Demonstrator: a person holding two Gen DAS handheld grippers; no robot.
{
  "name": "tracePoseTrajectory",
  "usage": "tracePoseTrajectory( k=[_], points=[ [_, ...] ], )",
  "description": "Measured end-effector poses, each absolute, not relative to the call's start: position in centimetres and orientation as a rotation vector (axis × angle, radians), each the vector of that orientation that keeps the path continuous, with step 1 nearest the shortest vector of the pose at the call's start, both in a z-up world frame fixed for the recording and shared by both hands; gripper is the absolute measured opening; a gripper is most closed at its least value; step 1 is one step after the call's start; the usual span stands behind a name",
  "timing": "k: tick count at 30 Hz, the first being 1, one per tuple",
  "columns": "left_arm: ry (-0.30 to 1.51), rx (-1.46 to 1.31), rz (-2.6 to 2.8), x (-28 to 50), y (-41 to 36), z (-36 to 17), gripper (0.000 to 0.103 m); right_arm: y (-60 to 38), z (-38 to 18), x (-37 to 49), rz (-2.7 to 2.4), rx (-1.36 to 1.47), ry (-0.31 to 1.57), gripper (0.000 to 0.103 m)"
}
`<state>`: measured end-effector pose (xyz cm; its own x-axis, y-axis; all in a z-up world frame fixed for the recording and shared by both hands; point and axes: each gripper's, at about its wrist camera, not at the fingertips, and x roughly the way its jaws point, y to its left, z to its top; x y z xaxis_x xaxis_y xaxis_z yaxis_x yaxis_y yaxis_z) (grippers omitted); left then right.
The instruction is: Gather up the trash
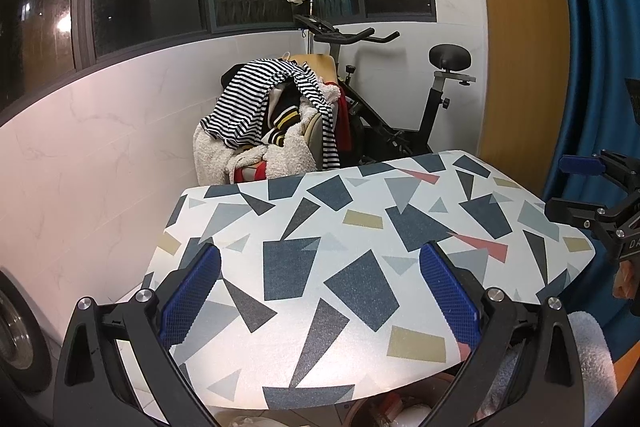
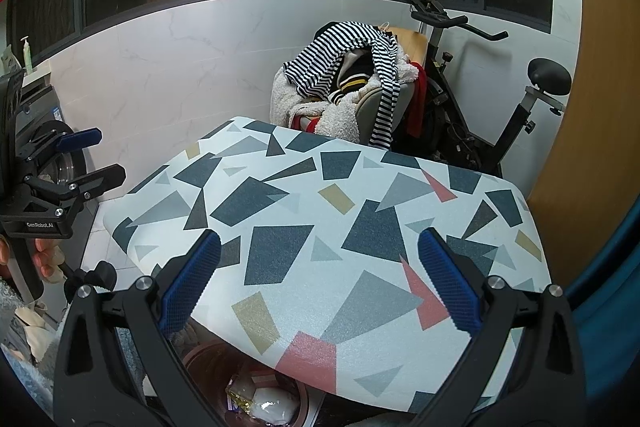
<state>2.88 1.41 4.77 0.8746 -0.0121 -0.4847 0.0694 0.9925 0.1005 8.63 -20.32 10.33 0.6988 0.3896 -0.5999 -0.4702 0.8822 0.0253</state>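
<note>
I'm looking across a patterned table top (image 1: 320, 267), white with grey, navy, tan and pink shards, filling the middle of both wrist views. Behind it stand a clothes pile (image 1: 272, 123) topped with a striped shirt and an exercise bike (image 1: 400, 99), under dark windows.

My left gripper (image 1: 320, 287) and right gripper (image 2: 320, 279) both hover over the table with fingers spread wide, holding nothing.

The trash I can find sits at the bottom of the right wrist view: a bin (image 2: 208, 359) below the table's near edge, with what may be wrappers (image 2: 260, 403) inside, though it's half hidden.

The top itself looks bare. My worry is reaching down blind and knocking a finger against the table edge or tipping the bin.
</note>
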Motion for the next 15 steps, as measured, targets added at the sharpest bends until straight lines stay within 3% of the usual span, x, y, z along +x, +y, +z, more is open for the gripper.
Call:
tracePoseTrajectory(
  k=[15],
  points=[
    [0.507, 0.167, -0.038, 2.55, 0.94, 4.18, 0.097, -20.69, 10.27, 8.57, 0.481, -0.147, 0.642, 0.097]
  ],
)
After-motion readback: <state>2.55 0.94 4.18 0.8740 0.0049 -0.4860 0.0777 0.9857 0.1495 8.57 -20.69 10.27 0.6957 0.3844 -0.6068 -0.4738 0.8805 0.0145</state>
